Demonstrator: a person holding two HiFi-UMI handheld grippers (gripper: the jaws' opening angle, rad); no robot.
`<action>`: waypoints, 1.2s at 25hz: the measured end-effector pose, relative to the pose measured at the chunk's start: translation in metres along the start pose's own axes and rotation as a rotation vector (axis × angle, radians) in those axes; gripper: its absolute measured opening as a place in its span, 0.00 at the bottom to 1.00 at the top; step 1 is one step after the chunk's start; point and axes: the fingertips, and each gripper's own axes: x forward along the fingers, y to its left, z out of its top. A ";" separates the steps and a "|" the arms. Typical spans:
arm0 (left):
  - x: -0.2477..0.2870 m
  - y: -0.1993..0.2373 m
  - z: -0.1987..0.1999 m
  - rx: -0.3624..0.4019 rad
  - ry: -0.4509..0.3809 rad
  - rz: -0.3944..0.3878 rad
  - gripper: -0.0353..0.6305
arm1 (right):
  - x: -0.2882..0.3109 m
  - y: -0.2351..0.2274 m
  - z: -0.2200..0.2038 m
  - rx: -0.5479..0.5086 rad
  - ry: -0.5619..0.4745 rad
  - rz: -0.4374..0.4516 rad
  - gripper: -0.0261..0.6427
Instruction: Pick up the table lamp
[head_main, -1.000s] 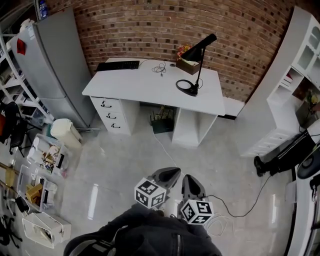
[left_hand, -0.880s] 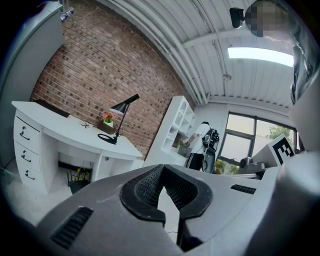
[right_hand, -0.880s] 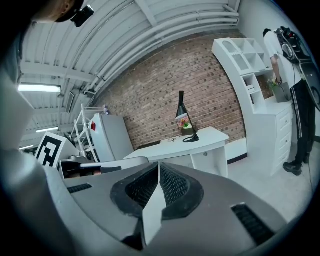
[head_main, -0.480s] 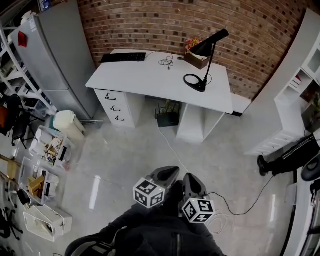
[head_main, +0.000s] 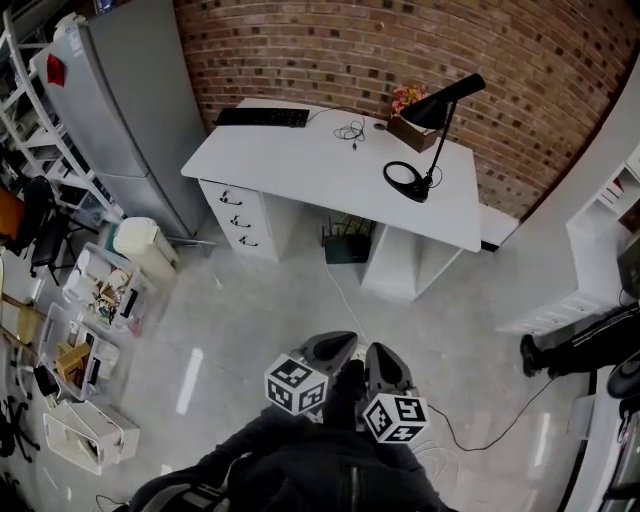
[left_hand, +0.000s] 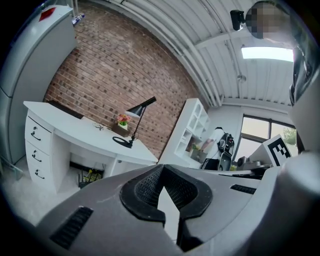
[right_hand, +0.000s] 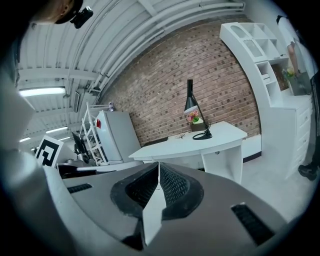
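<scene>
**Both tools closed and empty, lamp well ahead on the counter**

You hold the left tool (head_main: 338, 345) and the right tool (head_main: 381, 356) side by side, low in front of you over the grey floor. Their marker cubes are nearest your body. In each gripper view the ribbed pads meet at the tip, so both tools are fully narrow and nothing sits between the jaws.

The table lamp (head_main: 448, 98) stands well apart from both tools, ahead of them and a little toward the right tool's side. It stands upright on the white counter (head_main: 300, 160) near the counter's far right end. Its ring-shaped black base rests flat on the top and its thin stem rises to the slanted black shade.

From the left tool the lamp (left_hand: 141, 106) appears ahead and left of the jaw line. From the right tool it (right_hand: 190, 103) appears ahead and slightly right.

Just behind the lamp, against the brick wall (head_main: 330, 45), sits a small box of flowers (head_main: 407, 110). Farther toward the left tool's side lie a coiled cable (head_main: 350, 130) and a black keyboard (head_main: 263, 117). Beyond the counter's left end stands a grey fridge (head_main: 130, 110).
</scene>
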 end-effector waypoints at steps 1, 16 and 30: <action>0.008 0.004 0.004 0.000 -0.001 0.001 0.06 | 0.007 -0.007 0.006 -0.001 -0.003 -0.003 0.06; 0.147 0.060 0.061 -0.024 -0.018 0.011 0.06 | 0.114 -0.108 0.088 -0.021 -0.011 0.010 0.06; 0.242 0.104 0.090 -0.038 -0.038 0.010 0.06 | 0.191 -0.186 0.142 -0.067 -0.052 0.016 0.06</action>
